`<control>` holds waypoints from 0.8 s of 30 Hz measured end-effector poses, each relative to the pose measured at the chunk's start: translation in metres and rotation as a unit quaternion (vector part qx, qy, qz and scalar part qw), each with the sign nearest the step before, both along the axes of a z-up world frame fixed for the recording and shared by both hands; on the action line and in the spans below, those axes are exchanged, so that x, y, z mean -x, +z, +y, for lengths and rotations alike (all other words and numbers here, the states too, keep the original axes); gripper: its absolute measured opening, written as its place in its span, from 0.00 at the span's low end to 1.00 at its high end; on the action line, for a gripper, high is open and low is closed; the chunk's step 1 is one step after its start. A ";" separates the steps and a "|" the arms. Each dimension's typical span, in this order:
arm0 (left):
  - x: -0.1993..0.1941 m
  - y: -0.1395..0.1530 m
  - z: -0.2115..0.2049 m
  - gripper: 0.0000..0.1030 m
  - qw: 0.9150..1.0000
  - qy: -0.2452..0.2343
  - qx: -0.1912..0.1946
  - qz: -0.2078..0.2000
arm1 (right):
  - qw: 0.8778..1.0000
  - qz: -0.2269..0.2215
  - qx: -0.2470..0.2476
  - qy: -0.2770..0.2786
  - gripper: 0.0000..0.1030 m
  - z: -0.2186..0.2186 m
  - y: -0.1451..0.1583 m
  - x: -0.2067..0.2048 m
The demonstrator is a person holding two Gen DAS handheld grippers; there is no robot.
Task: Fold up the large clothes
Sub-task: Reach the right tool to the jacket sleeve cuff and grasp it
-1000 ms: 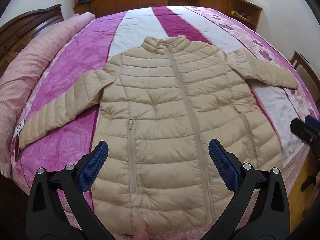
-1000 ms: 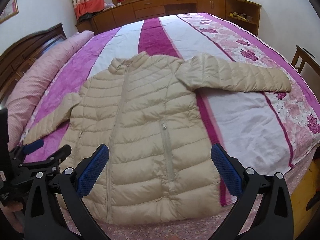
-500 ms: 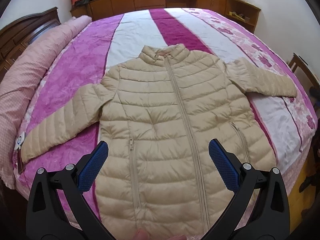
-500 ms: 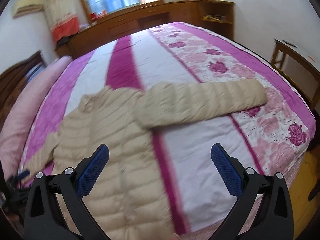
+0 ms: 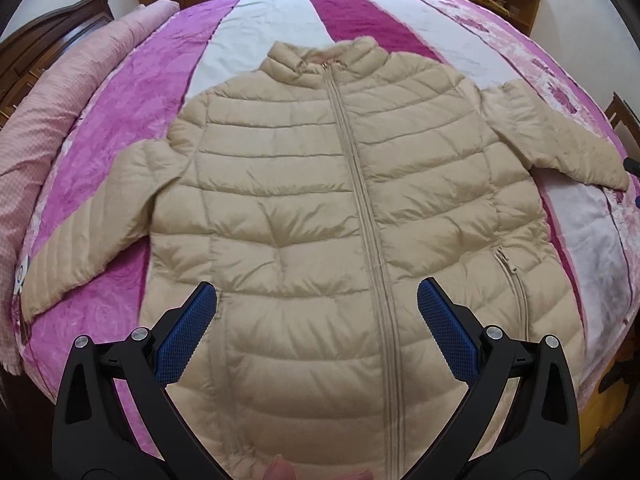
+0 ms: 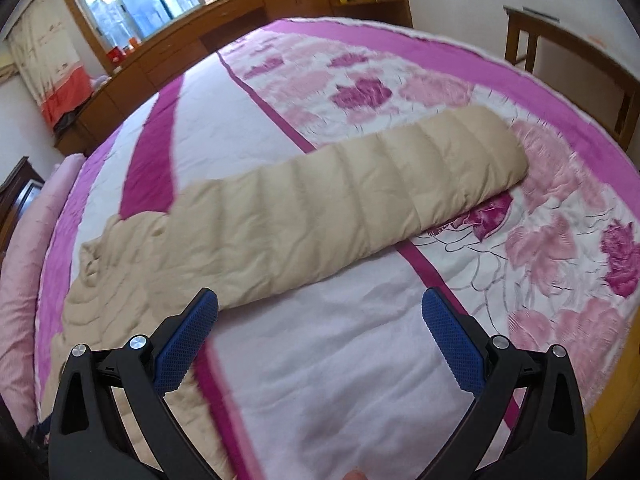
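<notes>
A beige puffer jacket (image 5: 320, 208) lies flat and zipped on the bed, collar at the far side and both sleeves spread out. My left gripper (image 5: 317, 312) hovers open over the jacket's lower front, left of the zipper, holding nothing. In the right wrist view the jacket's right sleeve (image 6: 360, 200) stretches across the bedspread, its cuff (image 6: 508, 160) at the right. My right gripper (image 6: 320, 320) stands open just in front of that sleeve, over bare white bedspread, with nothing between its blue pads.
The bed has a pink, magenta and white floral bedspread (image 6: 560, 248). A rolled pink quilt (image 5: 52, 92) lies along the left side by the dark headboard. Wooden cabinets (image 6: 208, 48) run under the window; a wooden chair (image 6: 568, 52) stands at the right.
My left gripper has moved forward over the jacket's body. My right gripper has swung right and closer, from facing the jacket's body to facing the right sleeve. Both stayed open.
</notes>
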State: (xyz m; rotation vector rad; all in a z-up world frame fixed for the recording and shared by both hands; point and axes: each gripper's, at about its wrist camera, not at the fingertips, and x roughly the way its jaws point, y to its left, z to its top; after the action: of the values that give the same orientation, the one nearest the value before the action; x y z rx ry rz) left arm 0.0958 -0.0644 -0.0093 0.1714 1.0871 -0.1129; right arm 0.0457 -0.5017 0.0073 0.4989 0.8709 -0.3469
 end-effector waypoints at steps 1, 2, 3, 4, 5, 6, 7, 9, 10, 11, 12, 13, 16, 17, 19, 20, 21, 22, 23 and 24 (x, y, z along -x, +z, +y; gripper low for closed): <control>-0.003 -0.004 -0.002 0.97 1.000 0.001 0.000 0.003 | 1.000 0.002 -0.004 -0.001 0.96 -0.005 -0.007 -0.005; -0.004 -0.007 -0.005 0.97 1.000 0.001 -0.001 0.005 | 1.000 0.004 -0.009 0.000 0.96 -0.010 -0.013 -0.009; -0.007 -0.012 -0.008 0.97 1.000 0.002 -0.001 0.011 | 1.000 0.004 -0.013 0.002 0.96 -0.013 -0.018 -0.013; -0.008 -0.015 -0.010 0.97 1.000 0.002 -0.002 0.014 | 1.000 0.003 -0.015 0.002 0.96 -0.017 -0.022 -0.016; -0.011 -0.021 -0.013 0.97 1.000 0.004 -0.003 0.019 | 1.000 0.002 -0.016 0.003 0.96 -0.020 -0.025 -0.019; -0.013 -0.026 -0.016 0.97 1.000 0.007 -0.005 0.025 | 1.000 0.002 -0.016 0.002 0.96 -0.022 -0.027 -0.021; -0.014 -0.029 -0.018 0.97 1.000 0.009 -0.006 0.028 | 1.000 0.001 -0.018 0.002 0.96 -0.027 -0.030 -0.025; -0.016 -0.037 -0.022 0.97 0.999 0.011 -0.011 0.035 | 1.000 -0.002 -0.022 0.001 0.96 -0.034 -0.036 -0.031; -0.017 -0.041 -0.025 0.97 0.999 0.011 -0.016 0.039 | 1.000 -0.002 -0.023 -0.001 0.96 -0.039 -0.040 -0.036; -0.018 -0.046 -0.027 0.97 0.999 0.011 -0.023 0.041 | 1.000 -0.003 -0.024 -0.002 0.96 -0.042 -0.043 -0.039; -0.020 -0.050 -0.030 0.97 0.999 0.012 -0.028 0.045 | 1.000 -0.004 -0.028 -0.003 0.96 -0.046 -0.048 -0.044; -0.022 -0.053 -0.031 0.97 0.998 0.014 -0.030 0.049 | 0.999 -0.008 -0.033 -0.004 0.96 -0.049 -0.051 -0.046; -0.026 -0.060 -0.034 0.97 0.998 0.018 -0.028 0.055 | 0.999 -0.014 -0.047 -0.006 0.96 -0.057 -0.063 -0.054; -0.027 -0.061 -0.034 0.97 0.998 0.020 -0.028 0.056 | 0.999 -0.014 -0.049 -0.008 0.96 -0.058 -0.068 -0.055; -0.029 -0.064 -0.034 0.97 0.998 0.023 -0.026 0.059 | 0.998 -0.015 -0.055 -0.016 0.96 -0.061 -0.077 -0.057; -0.029 -0.066 -0.034 0.97 0.998 0.025 -0.023 0.061 | 0.998 -0.019 -0.058 -0.020 0.96 -0.062 -0.080 -0.057; -0.029 -0.068 -0.033 0.97 0.997 0.027 -0.019 0.062 | 0.998 -0.020 -0.057 -0.023 0.96 -0.062 -0.083 -0.057; -0.030 -0.070 -0.031 0.97 0.998 0.029 -0.011 0.062 | 0.998 -0.020 -0.052 -0.026 0.96 -0.061 -0.083 -0.058; -0.030 -0.071 -0.030 0.97 0.998 0.031 -0.007 0.063 | 0.998 -0.017 -0.051 -0.030 0.96 -0.060 -0.083 -0.059; -0.029 -0.073 -0.029 0.97 0.998 0.032 -0.002 0.062 | 0.998 -0.013 -0.051 -0.031 0.96 -0.059 -0.083 -0.060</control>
State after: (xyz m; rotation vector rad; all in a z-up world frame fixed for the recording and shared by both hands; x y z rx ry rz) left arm 0.1248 -0.0929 -0.0821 0.1347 1.2155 -0.0639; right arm 0.1055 -0.5611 -0.0757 0.6240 0.8514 -0.3534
